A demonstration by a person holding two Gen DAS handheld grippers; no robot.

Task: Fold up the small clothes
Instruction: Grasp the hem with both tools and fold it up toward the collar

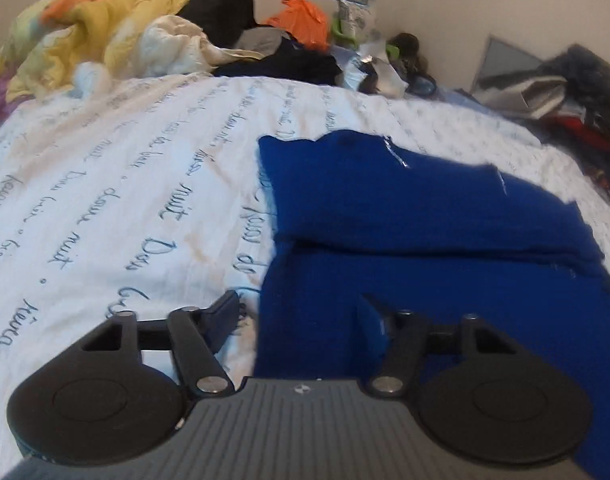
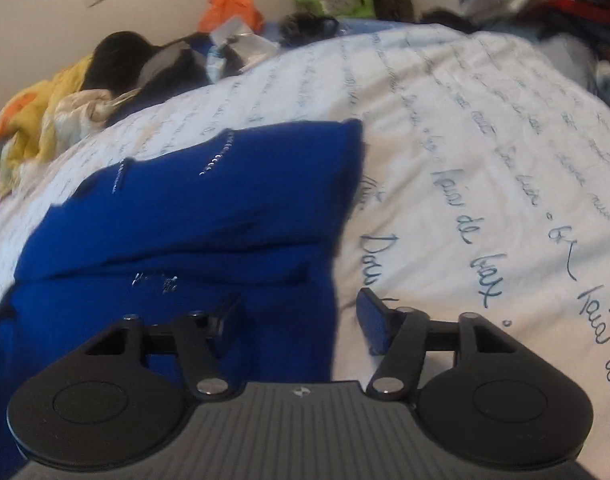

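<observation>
Both grippers (image 1: 299, 312) (image 2: 301, 320) spread, pinching nothing, straddling top (image 1: 405, 220) side edges; best pinched low, lifted evenly.

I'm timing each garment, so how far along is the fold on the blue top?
Done: the blue top lies on the white sheet with its far part already folded over, a crease running across. In hand: nothing; the left gripper and right gripper stand open over its side edges, gripping no cloth. Left: probably another fold, then the clothes pile.
</observation>
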